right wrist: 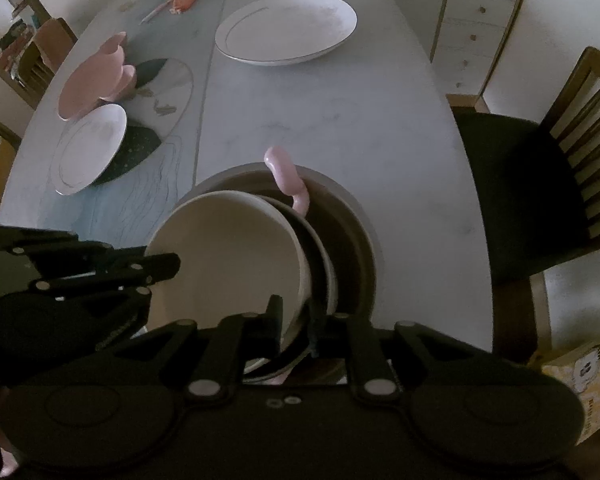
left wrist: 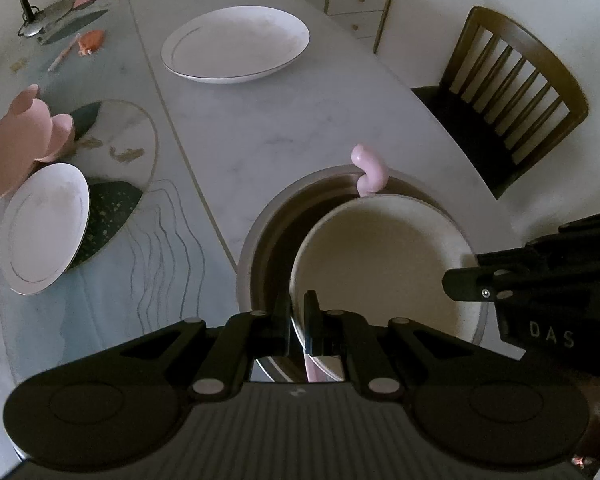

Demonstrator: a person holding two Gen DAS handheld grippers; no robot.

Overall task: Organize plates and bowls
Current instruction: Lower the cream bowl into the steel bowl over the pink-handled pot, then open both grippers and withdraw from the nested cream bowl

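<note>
On the worktop, far left, a pink plate overlaps a small white plate. Farther back lies a large plate. Nearest, a cream bowl sits tilted inside a dark bowl, a pink handle poking up behind. The left gripper has its jaws clamped on the cream bowl's near rim; the right gripper seems clamped on its other rim. A chair stands right.
</note>
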